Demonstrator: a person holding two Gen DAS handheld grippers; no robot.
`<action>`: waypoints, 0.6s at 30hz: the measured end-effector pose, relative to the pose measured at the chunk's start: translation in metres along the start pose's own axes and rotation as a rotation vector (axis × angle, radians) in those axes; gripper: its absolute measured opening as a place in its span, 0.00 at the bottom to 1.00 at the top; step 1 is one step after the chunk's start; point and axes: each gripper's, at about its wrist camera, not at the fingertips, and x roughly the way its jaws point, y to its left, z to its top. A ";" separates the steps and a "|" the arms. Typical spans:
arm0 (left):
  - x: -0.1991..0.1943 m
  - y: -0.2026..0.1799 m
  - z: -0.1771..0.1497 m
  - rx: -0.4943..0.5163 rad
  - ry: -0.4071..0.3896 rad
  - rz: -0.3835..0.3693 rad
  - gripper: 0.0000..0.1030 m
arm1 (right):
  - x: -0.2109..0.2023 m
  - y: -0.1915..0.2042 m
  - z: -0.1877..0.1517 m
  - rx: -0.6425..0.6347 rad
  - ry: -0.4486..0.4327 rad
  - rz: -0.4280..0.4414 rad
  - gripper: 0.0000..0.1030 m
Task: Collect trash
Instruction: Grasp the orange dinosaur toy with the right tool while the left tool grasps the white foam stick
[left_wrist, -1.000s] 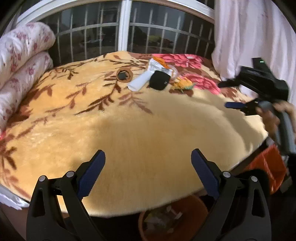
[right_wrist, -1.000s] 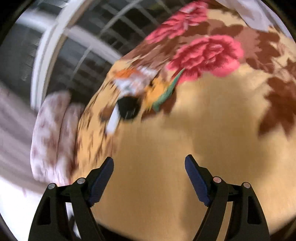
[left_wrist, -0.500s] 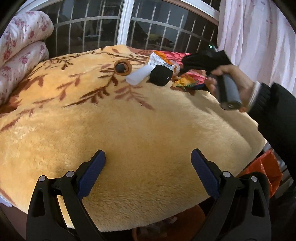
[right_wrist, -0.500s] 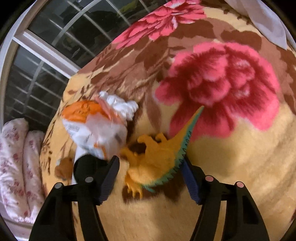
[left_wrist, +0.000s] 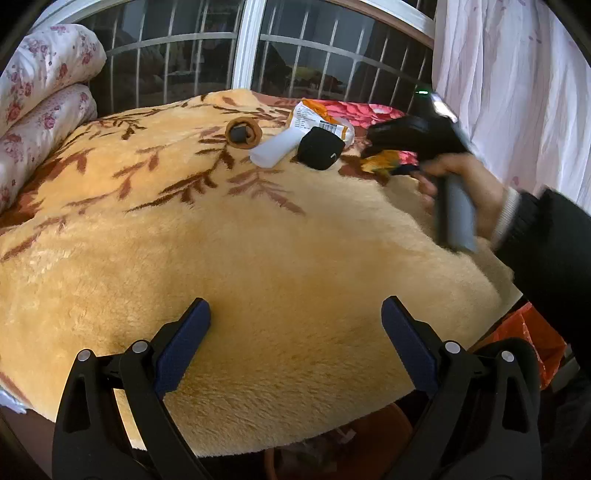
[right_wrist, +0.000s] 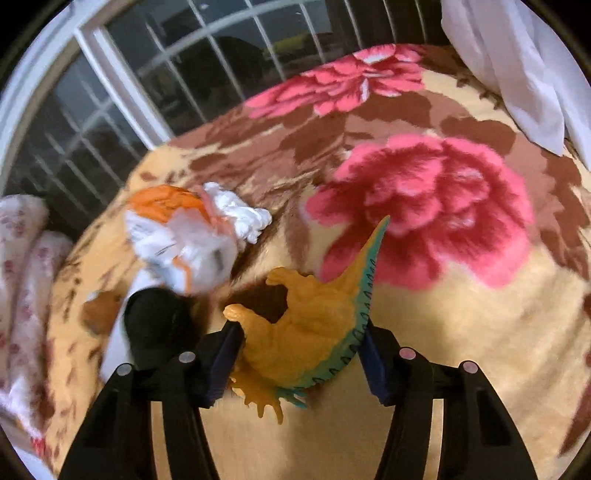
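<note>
Each tool has black plastic arms with silver rivets and dark blue ribbed pads. The right tool has a grey handle and a green light. The person's sleeve is black over a pale cuff.

The wide middle of the blanket lies bare. Clutter crowds its upper right: a white bottle, black cap and wrapper just beside the toy dinosaur. Rolled bedding blocks the upper left.

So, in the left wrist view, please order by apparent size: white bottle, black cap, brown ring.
1. White bottle and black cap: they look about alike, so I do not rank them.
2. Brown ring, smallest.
</note>
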 end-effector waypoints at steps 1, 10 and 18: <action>0.001 0.000 0.004 -0.002 0.004 -0.006 0.89 | -0.010 -0.002 -0.005 -0.022 -0.006 0.021 0.56; 0.051 0.002 0.071 0.026 0.052 0.027 0.89 | -0.099 -0.034 -0.071 -0.173 -0.022 0.141 0.56; 0.135 0.016 0.141 0.021 0.141 0.093 0.89 | -0.125 -0.050 -0.104 -0.196 -0.063 0.182 0.57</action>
